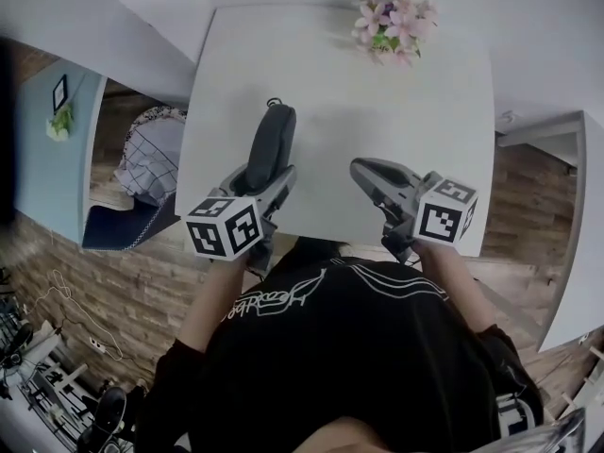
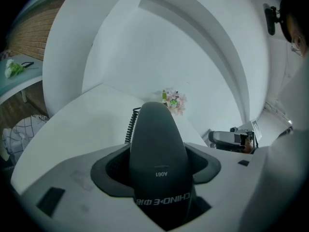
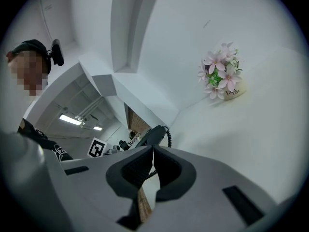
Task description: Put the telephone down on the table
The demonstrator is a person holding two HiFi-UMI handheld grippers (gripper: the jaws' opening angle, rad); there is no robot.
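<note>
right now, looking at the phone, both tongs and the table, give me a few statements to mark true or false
1. The left tongs grip the telephone handset. True.
2. The right tongs stand wide open. False: they are shut, with nothing between them.
3. The flowers stand near the far edge of the table. True.
4. The telephone handset lies loose on the table, free of both tongs. False: it is clamped in the left tongs.
</note>
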